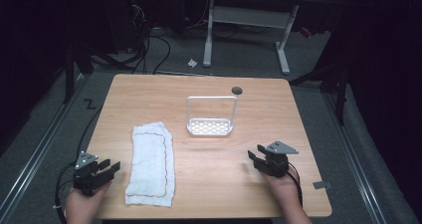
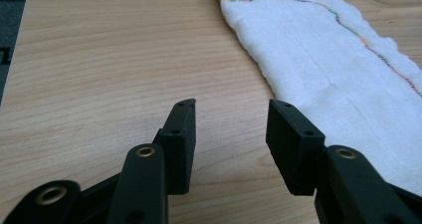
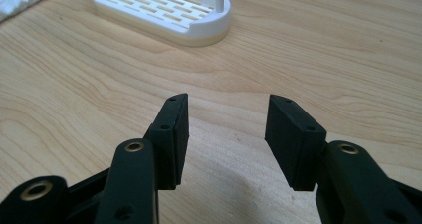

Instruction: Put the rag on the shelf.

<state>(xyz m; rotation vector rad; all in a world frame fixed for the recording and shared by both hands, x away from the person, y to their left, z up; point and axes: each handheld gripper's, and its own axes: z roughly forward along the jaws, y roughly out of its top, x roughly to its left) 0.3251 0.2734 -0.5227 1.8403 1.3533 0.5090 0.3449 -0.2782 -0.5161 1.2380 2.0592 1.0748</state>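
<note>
A folded white cloth with a thin coloured stitch line lies on the left half of the wooden table. A white slotted rack with a tall hoop handle stands near the table's middle. My left gripper rests at the near left corner, open and holding nothing, just left of the cloth; its own view has the gripper over bare wood. My right gripper sits at the near right, open, pointing toward the rack. Bare wood lies between its fingertips.
A dark round hole marks the table's far edge. Beyond it stand a white desk frame and cables on grey floor. A small grey tab sticks out at the table's near right corner.
</note>
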